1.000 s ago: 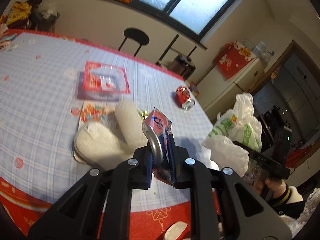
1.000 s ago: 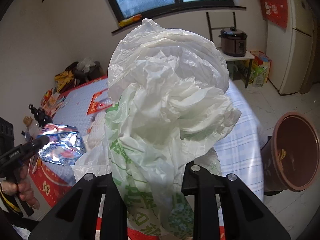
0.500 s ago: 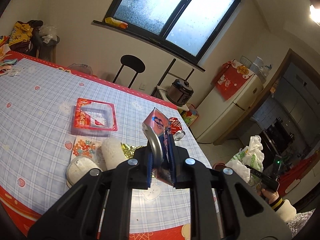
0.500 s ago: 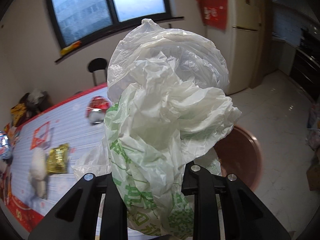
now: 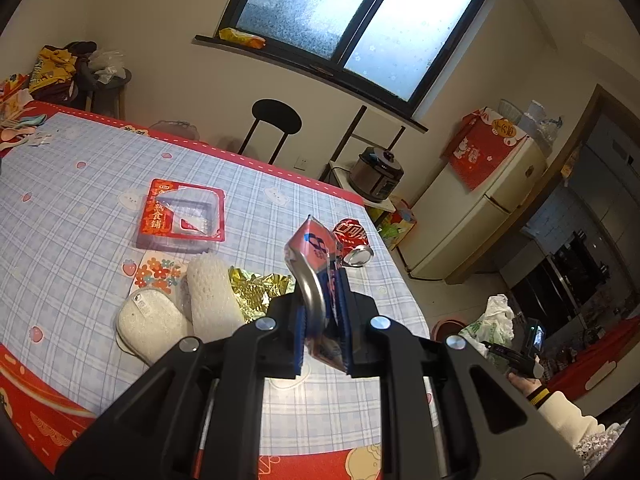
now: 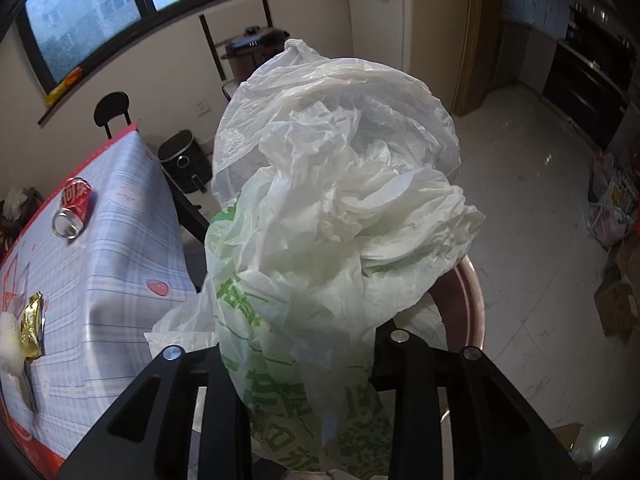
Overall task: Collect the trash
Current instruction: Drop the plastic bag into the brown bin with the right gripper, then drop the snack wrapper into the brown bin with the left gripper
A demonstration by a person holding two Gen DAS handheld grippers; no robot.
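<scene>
My left gripper (image 5: 322, 320) is shut on a crumpled red-and-blue foil wrapper (image 5: 314, 248), held above the checked table (image 5: 80, 216). On the table lie a red can (image 5: 352, 236), a clear tray with a red label (image 5: 182, 216), a gold wrapper (image 5: 256, 288) and two white foam pieces (image 5: 208, 296). My right gripper (image 6: 304, 344) grips a white-and-green plastic bag (image 6: 336, 184) over a brown bin (image 6: 476, 300) on the floor; its jaws are opening with the bag still between them. The bag hides most of the bin.
The table edge (image 6: 160, 184) is left of the bin, with the can (image 6: 74, 208) near it. A black stool (image 5: 276, 116), a cooker (image 5: 378, 168) and a fridge (image 5: 480, 208) stand beyond. A black air fryer (image 6: 184, 164) and cardboard boxes (image 6: 616, 304) sit on the floor.
My right gripper swung with the bag from above the table to over the bin and tilted down. My left gripper rose and drew back, still holding the wrapper.
</scene>
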